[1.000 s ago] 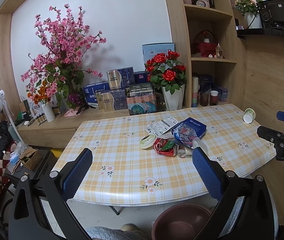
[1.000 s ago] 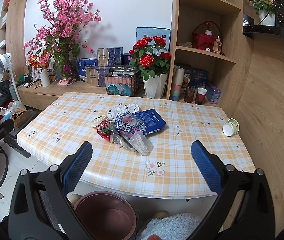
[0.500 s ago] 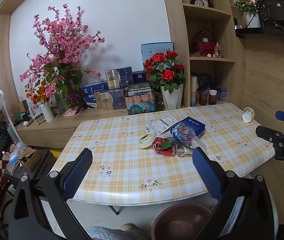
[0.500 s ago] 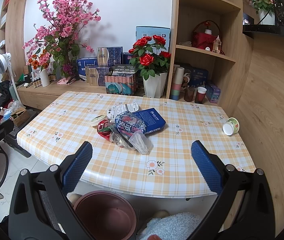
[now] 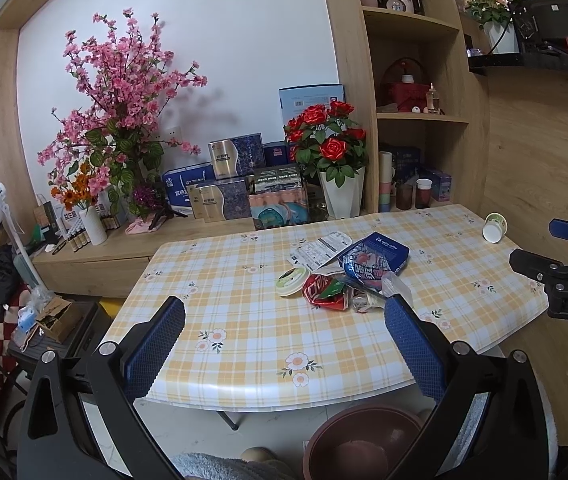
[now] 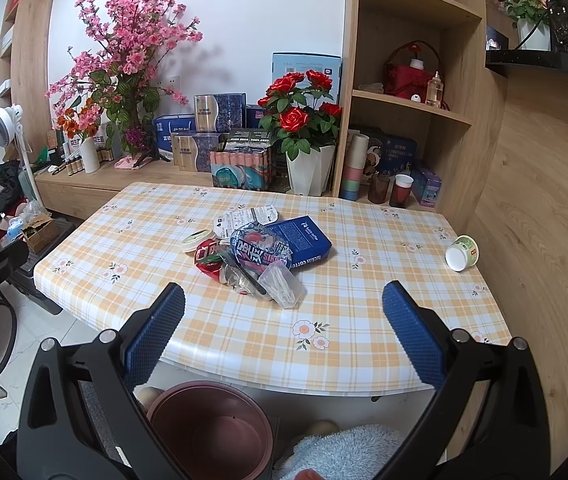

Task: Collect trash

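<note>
- Crinkled foil wrappers [image 6: 220, 258], a clear plastic bag [image 6: 280, 284], a flat blue box [image 6: 304, 240] and a round lid [image 6: 198, 238] lie heaped mid-table [image 6: 364, 320] on glossy checked cloth.
- Box's long axis runs toward the far left; wrappers overlap its near-left part.
- Paper cup [image 6: 462, 252] lies tipped, mouth toward the near-left.
- Brown bin [image 6: 188, 404] shows partly under the edge.
- Left gripper [image 5: 284, 340] and right gripper [image 6: 283, 328] are spread wide, empty.

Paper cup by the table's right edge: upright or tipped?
Tipped. The paper cup lies on its side on the table, white mouth facing the camera.
</note>
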Tool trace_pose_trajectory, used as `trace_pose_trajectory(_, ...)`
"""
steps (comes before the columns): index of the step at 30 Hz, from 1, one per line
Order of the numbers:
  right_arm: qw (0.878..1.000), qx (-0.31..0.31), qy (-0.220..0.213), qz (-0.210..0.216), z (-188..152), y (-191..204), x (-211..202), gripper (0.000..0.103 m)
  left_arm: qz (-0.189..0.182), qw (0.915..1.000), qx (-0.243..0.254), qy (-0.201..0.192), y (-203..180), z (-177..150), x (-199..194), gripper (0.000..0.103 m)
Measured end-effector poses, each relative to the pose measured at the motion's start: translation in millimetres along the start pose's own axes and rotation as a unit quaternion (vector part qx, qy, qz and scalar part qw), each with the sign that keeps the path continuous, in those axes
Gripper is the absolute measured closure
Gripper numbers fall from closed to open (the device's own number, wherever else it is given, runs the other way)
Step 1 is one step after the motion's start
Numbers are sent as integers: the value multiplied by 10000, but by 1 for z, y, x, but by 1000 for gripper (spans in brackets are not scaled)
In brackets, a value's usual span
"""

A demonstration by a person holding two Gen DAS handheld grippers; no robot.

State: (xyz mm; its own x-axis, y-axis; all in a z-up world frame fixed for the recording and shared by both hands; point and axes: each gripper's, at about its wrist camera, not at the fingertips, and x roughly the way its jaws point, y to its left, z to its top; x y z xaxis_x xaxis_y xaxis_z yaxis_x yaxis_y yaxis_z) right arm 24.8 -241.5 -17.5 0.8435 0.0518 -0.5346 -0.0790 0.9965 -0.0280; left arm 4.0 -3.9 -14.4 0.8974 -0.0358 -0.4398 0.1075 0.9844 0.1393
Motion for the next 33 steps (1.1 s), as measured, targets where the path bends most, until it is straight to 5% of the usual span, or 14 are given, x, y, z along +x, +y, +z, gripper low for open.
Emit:
trace_pose_trajectory(16, 9999, 92, 125, -23, -8, 1, 14, 6, -270, 9995, -186, -10, 9, -2, 7, 5)
trace_pose_trajectory(33, 9992, -101, 371, -147, -24, -45, 92, 5, -874, 9944, -265, 533, 11, -18, 99, 5)
